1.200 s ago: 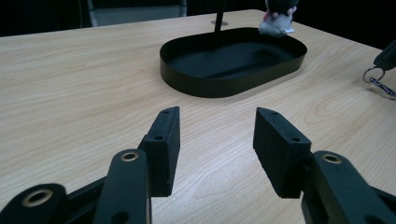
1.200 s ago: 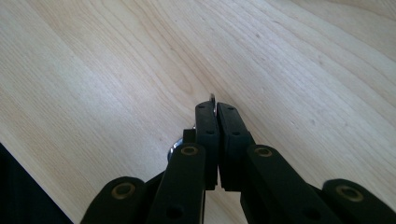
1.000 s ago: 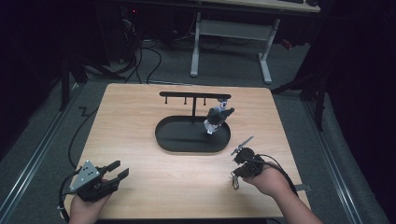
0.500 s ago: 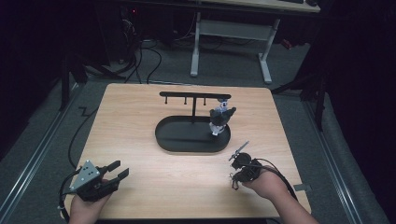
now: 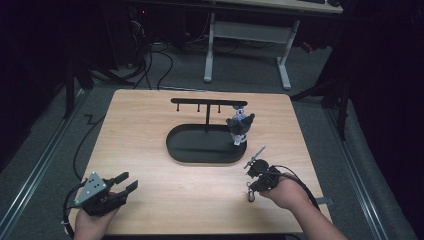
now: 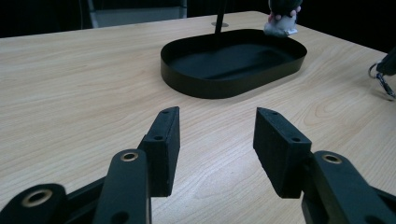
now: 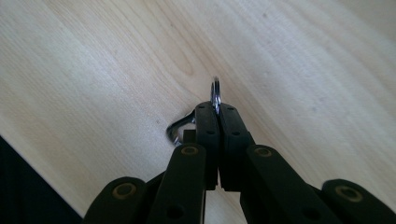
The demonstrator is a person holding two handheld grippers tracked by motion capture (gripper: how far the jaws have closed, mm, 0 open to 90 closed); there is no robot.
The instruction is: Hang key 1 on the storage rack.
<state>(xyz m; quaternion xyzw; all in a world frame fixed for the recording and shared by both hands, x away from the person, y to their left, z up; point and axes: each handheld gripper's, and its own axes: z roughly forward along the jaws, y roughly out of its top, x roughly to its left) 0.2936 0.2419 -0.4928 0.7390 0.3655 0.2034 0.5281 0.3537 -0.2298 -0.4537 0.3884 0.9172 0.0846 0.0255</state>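
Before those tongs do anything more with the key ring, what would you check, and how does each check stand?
1. Right tongs clamped on the key ring: ok.
2. Clasp hanging free beside the jaws: ok.
3. Left tongs open, holding nothing: ok.
4. Rack pegs free for hanging: ok, except the end by the plush toy, cannot tell.
5. Tray under the rack bare: ok.

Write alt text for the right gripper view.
The right hand-held gripper is shut on a metal key ring just above a pale wooden table. A metal clasp hangs beside the left jaw.
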